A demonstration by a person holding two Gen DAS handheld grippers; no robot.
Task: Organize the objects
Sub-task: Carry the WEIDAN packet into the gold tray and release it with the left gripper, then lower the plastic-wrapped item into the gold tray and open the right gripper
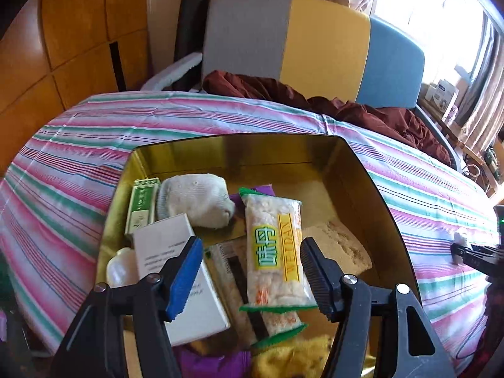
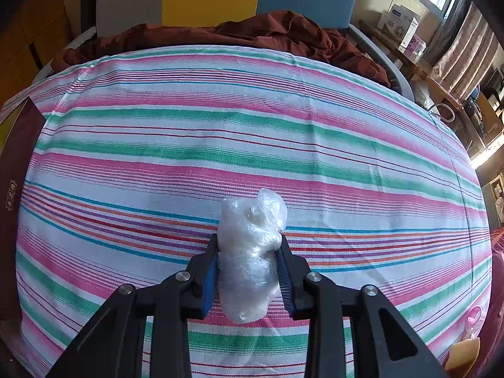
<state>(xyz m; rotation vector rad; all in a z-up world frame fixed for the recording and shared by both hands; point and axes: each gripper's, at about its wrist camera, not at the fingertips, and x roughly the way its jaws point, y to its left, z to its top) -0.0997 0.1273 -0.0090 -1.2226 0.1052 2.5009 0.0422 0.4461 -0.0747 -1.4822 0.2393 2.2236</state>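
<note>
A gold tin box [image 1: 362, 170] stands on the striped cloth [image 1: 78, 163]. In it lie a clear rice-snack packet with green ends [image 1: 274, 249], a white carton [image 1: 163, 239], a green carton [image 1: 141, 204], a rolled white sock [image 1: 195, 198] and a tan sponge-like block [image 1: 343, 242]. My left gripper [image 1: 251, 245] hangs open over the box, its pads on either side of the snack packet without pressing it. Over the bare cloth, my right gripper [image 2: 249, 241] is shut on a crumpled wad of clear plastic [image 2: 249, 252].
A chair with a grey, yellow and blue back [image 1: 315, 41] and a maroon cloth [image 2: 252, 28] sit behind the table. The tin's dark red outer wall [image 2: 15, 173] is at the left of the right wrist view. A yellow sponge piece [image 2: 463, 356] lies at the lower right.
</note>
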